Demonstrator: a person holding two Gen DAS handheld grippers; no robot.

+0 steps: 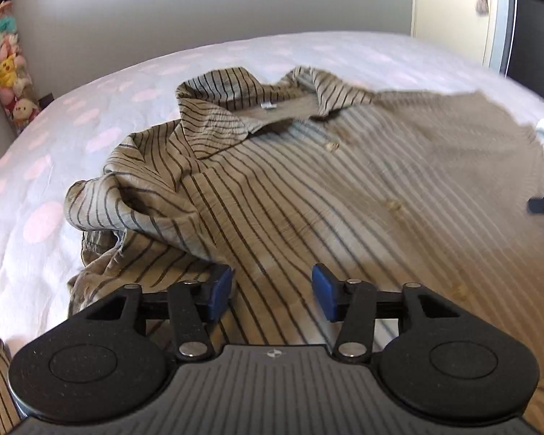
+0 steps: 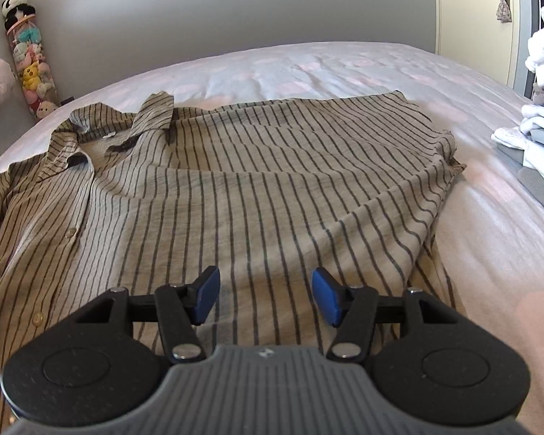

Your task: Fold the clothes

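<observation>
Left black two-finger gripper with blue pads [image 1: 272, 291], released, empty, above beige dark-striped button-front shirt [image 1: 290, 188]. Right black two-finger gripper with blue pads [image 2: 266, 295], likewise released over shirt body. Shirt spread collar-away on white, pink-dotted bedspread [image 2: 308, 65]; left sleeve bunched. Pile of white laundry [image 2: 540, 123] at right edge.
</observation>
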